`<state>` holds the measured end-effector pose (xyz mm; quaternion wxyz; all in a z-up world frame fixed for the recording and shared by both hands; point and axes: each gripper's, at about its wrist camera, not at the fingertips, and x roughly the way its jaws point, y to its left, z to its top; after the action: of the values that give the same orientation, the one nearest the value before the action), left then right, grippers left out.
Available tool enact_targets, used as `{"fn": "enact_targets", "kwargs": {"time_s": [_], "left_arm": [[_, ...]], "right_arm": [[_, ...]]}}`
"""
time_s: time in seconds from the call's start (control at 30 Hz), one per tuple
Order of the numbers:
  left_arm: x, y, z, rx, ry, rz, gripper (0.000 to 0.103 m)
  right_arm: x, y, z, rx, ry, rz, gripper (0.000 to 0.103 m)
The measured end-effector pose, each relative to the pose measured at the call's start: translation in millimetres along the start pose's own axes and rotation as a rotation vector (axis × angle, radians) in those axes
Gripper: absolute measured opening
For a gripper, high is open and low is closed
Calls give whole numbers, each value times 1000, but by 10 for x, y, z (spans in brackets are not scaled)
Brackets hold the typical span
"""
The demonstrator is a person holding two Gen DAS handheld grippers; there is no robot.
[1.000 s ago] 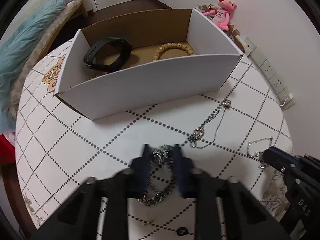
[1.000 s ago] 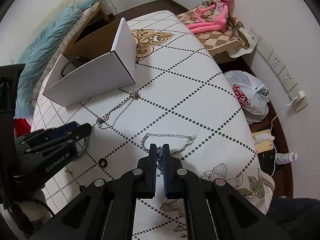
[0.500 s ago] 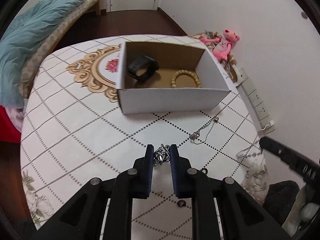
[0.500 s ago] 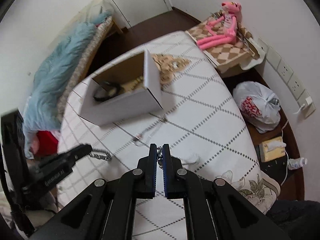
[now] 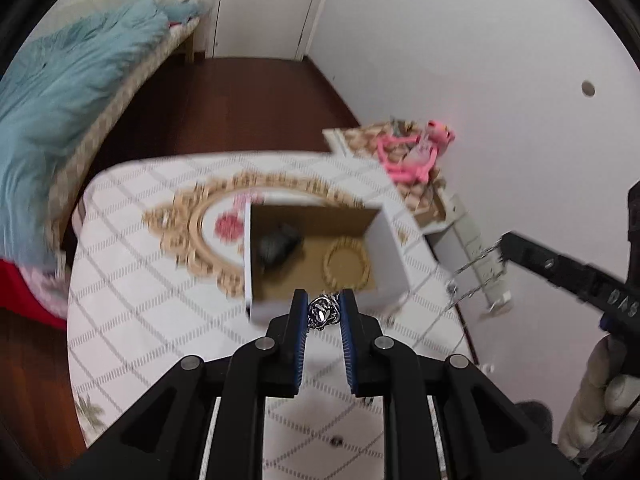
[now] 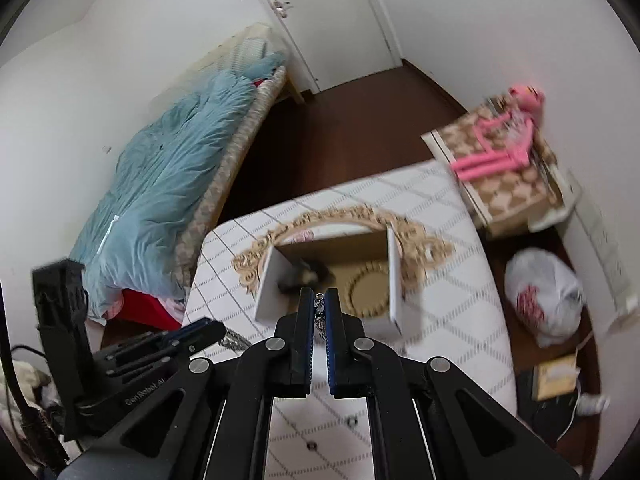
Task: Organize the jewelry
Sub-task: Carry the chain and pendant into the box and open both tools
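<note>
My left gripper (image 5: 323, 312) is shut on a chunky silver chain (image 5: 322, 314), held high above the table. My right gripper (image 6: 319, 308) is shut on a thin silver chain (image 6: 320, 316); in the left wrist view that chain (image 5: 476, 268) hangs from the right gripper (image 5: 505, 249). Below both stands an open white cardboard box (image 5: 388, 252), which also shows in the right wrist view (image 6: 394, 276). Inside it lie a black band (image 5: 278, 246) and a wooden bead bracelet (image 5: 346, 266). The left gripper (image 6: 216, 330) shows at lower left of the right wrist view.
The round table (image 5: 132, 280) has a white dotted-diamond cloth with a gold ornament. Small dark items (image 6: 351, 421) lie on it near me. A bed with a teal blanket (image 6: 160, 200), a side table with a pink plush (image 6: 504, 148) and a white bag (image 6: 544, 300) surround it.
Both grippers have risen high above the table with their chains and moved toward the box. The box now looks small and lies just beyond both fingertips.
</note>
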<state>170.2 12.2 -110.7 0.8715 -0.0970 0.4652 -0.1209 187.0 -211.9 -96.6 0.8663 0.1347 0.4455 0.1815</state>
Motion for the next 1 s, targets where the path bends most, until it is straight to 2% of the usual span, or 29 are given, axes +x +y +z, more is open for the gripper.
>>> {"fn": "enact_targets", "kwargs": {"time_s": [0.1, 0.23, 0.47, 0.6, 0.67, 0.7, 0.73, 0.8, 0.9, 1.0], "left_arm": [[92, 17, 251, 7, -7, 8, 13], [424, 136, 422, -19, 50, 2, 13], [1028, 324, 378, -86, 214, -7, 14], [1134, 411, 367, -141, 252, 30, 15], [1133, 457, 376, -161, 254, 61, 22], [1127, 468, 386, -159, 253, 79, 36], [1111, 474, 398, -156, 243, 92, 57], [1070, 481, 414, -145, 216, 139, 73], [1071, 503, 435, -128, 207, 200, 73], [1082, 536, 443, -116, 200, 253, 76]], "right_arm": [[138, 56, 192, -17, 19, 3, 5], [539, 29, 412, 2, 98, 17, 5], [1208, -51, 588, -20, 222, -39, 5], [1445, -49, 655, -49, 265, -75, 5], [1550, -59, 660, -58, 293, -88, 5], [1588, -64, 656, -57, 304, -95, 5], [1614, -71, 651, -56, 311, -96, 5], [1679, -97, 621, -55, 334, -100, 5], [1812, -149, 573, -42, 391, -105, 6], [1846, -189, 540, -36, 410, -124, 6]]}}
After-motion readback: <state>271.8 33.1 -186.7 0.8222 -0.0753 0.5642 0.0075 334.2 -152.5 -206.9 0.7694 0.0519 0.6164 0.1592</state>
